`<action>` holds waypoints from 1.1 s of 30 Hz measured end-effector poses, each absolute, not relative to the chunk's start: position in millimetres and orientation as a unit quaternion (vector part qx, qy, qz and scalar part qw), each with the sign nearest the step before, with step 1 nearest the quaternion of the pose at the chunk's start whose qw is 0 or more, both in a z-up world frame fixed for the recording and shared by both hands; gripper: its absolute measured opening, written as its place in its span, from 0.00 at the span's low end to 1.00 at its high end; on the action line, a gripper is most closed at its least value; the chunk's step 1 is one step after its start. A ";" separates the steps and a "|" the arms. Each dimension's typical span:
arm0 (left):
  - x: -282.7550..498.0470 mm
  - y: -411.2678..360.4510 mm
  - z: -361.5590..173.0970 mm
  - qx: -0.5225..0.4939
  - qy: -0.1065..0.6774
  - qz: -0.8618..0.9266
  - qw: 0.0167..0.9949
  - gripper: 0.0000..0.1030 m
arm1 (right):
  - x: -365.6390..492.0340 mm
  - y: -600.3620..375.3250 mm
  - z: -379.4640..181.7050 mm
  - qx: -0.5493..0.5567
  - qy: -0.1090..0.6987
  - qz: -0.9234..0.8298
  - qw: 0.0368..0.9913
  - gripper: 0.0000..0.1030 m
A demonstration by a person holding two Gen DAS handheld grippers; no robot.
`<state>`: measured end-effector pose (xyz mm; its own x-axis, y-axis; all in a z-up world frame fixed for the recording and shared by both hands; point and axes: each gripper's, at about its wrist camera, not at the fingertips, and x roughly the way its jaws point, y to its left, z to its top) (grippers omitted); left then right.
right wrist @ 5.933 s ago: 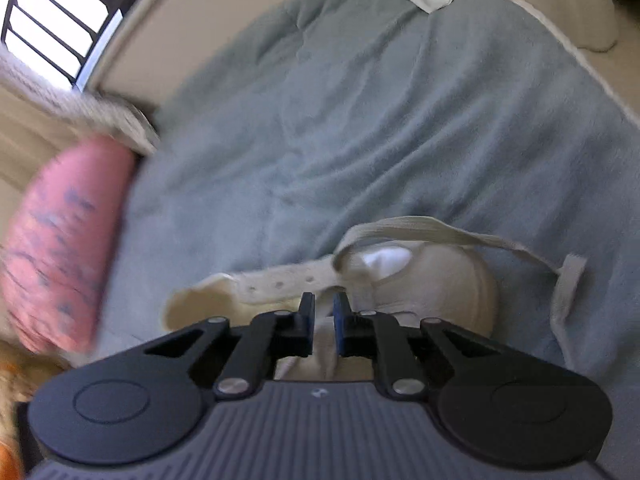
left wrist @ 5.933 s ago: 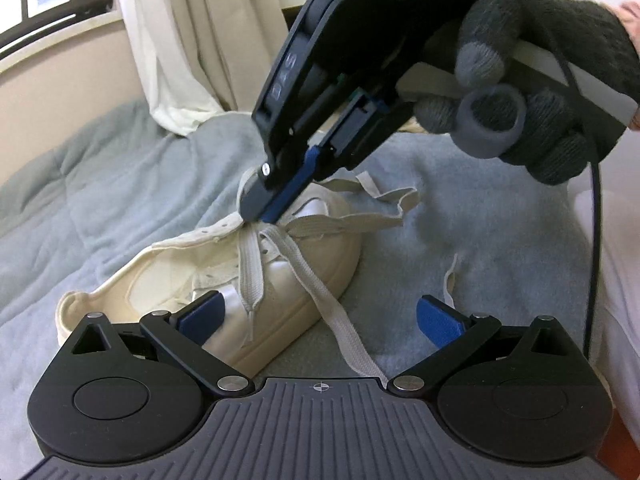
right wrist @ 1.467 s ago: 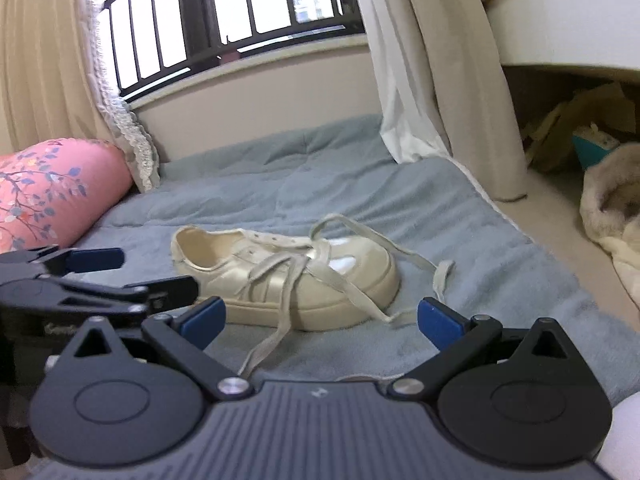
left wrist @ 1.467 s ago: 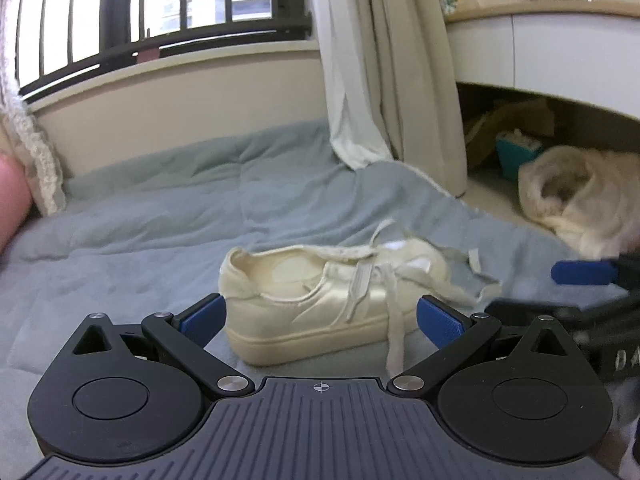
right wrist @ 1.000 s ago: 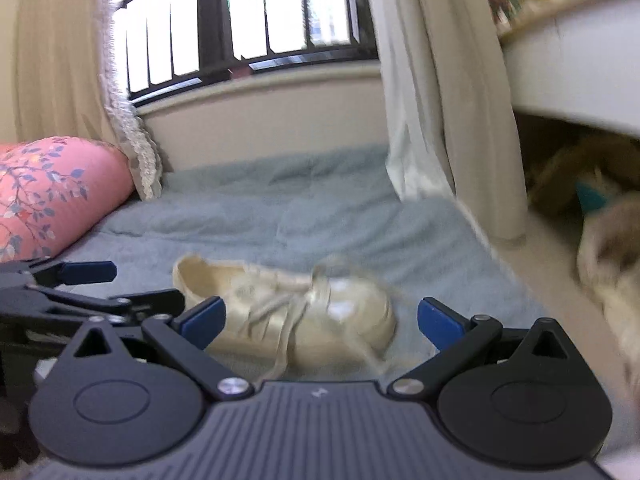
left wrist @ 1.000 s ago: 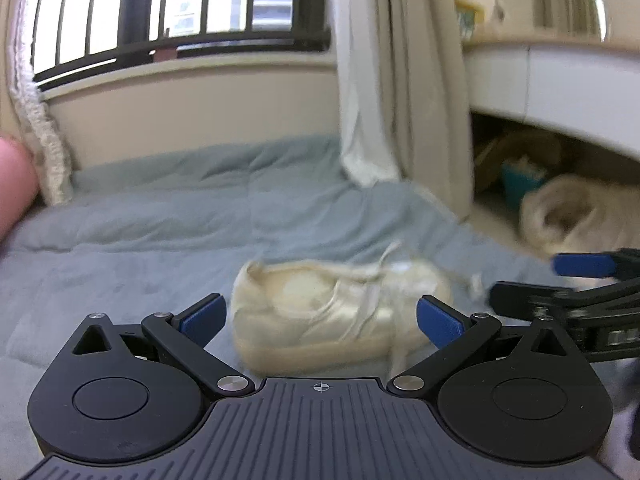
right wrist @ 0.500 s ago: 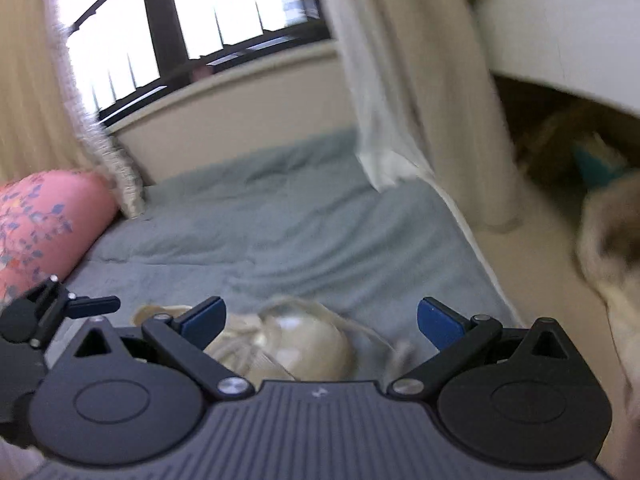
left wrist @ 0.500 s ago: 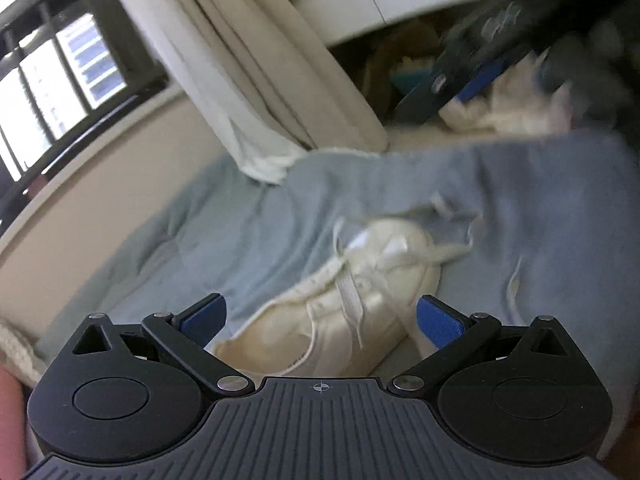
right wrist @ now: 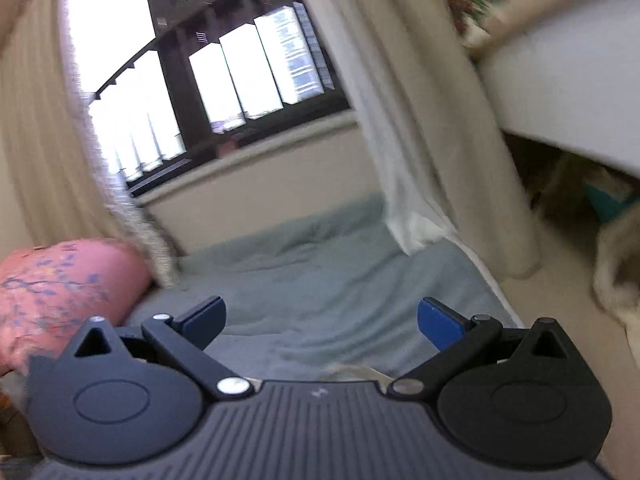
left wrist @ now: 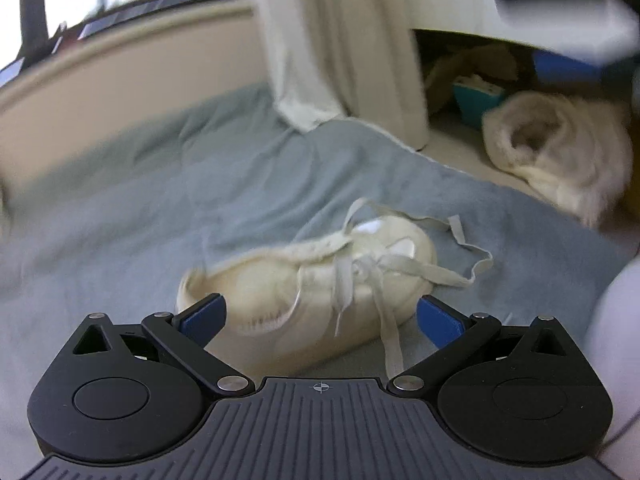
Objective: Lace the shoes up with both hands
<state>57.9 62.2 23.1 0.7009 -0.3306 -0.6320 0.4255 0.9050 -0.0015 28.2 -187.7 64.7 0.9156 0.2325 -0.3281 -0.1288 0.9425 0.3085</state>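
A cream sneaker [left wrist: 320, 280] lies on its sole on the grey blanket [left wrist: 160, 208], toe pointing right and away. Its loose flat laces [left wrist: 460, 256] trail over the side and onto the blanket to the right. My left gripper [left wrist: 320, 316] is open just in front of the shoe, holding nothing. In the right wrist view my right gripper [right wrist: 322, 316] is open and tilted up toward the window; only a sliver of lace [right wrist: 352, 372] shows at the body's edge, and the shoe is hidden below. A blurred blue pad [left wrist: 568, 68] shows at the upper right of the left wrist view.
A pink floral pillow [right wrist: 60, 292] lies at the blanket's left end under the window. A cream curtain [right wrist: 420, 140] hangs at the far right corner. Beyond the blanket's right edge are a fluffy white bundle [left wrist: 560, 160], a teal box [left wrist: 476, 100] and a white shelf [left wrist: 500, 4].
Both views have swung. The left gripper has levelled and come closer to the shoe. The right gripper has tipped upward, so the shoe has dropped out of its view. Both stay open.
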 end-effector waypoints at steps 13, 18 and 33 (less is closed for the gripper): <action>82.9 46.4 2.1 0.265 0.296 -0.295 0.869 1.00 | 30.3 -185.8 8.2 0.145 0.189 0.063 0.969 1.00; 105.1 40.7 -21.6 0.303 0.325 -0.297 0.845 0.62 | 30.4 -182.7 7.0 0.129 0.196 0.067 0.970 1.00; 86.3 151.0 44.0 0.026 0.254 -0.201 0.946 0.99 | 107.3 -172.3 -36.2 0.268 0.384 0.028 0.883 1.00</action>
<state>86.2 151.0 44.0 0.7900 -0.3674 -0.4908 0.3938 0.9177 -0.0530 107.3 -172.3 -36.2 0.7033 0.2549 -0.6636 0.1565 0.8550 0.4944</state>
